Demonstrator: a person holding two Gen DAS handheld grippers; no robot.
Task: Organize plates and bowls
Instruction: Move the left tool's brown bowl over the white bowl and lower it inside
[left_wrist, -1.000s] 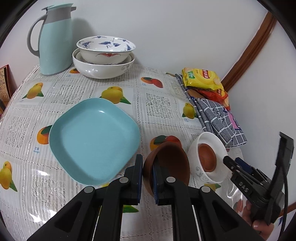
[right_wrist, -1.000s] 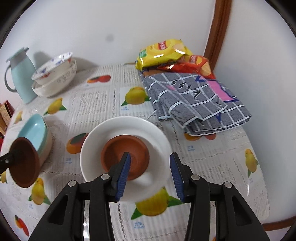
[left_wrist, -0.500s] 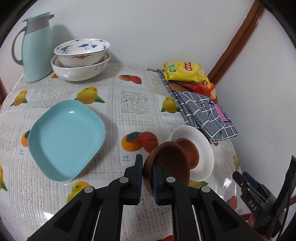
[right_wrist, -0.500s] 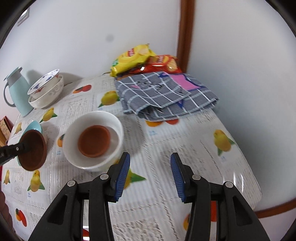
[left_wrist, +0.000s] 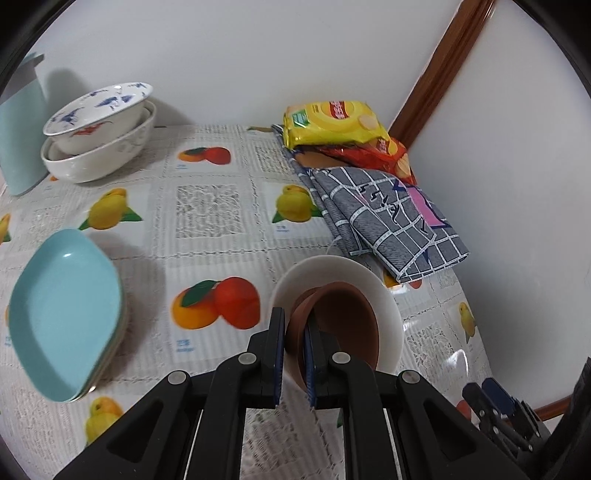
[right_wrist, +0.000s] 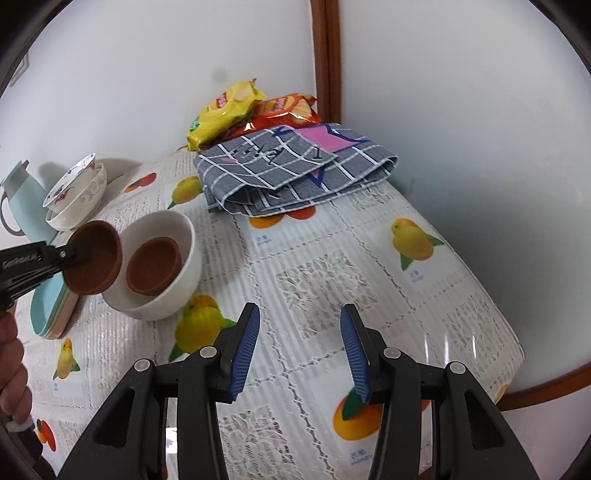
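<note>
A: Item one, left claw (left_wrist: 294, 354)?
B: Clamped on the rim of a brown bowl (left_wrist: 345, 325), tilted, held in the air over the near edge of the white bowl (left_wrist: 384, 291). From the right wrist view the held brown bowl (right_wrist: 94, 262) hangs just left of the white bowl (right_wrist: 162, 266), overlapping its rim; whether they touch cannot be told.

A: Contents of the white bowl?
B: One second brown bowl (right_wrist: 153, 266), resting inside, leaning against the wall.

A: Right claw (right_wrist: 299, 350)?
B: Partly spread, nothing between the blue pads (right_wrist: 245, 347), hanging above bare worktop (right_wrist: 325, 280) to the right of the white bowl, apart from it.

A: Plates?
B: Stack of light blue square plates (left_wrist: 64, 314), left of the white bowl, on the fruit-print cloth.

A: Far corner, left?
B: Blue-patterned bowl (left_wrist: 99, 110) nested in a larger white bowl (left_wrist: 96, 158), beside a pale blue jug (left_wrist: 20, 136).

A: Far corner, right?
B: Yellow snack bag (left_wrist: 332, 123) atop a red one (left_wrist: 376, 155), both next to a folded grey checked cloth (left_wrist: 384, 221).

A: Anything else?
B: A hand (right_wrist: 13, 373) at the left edge of the right wrist view.
</note>
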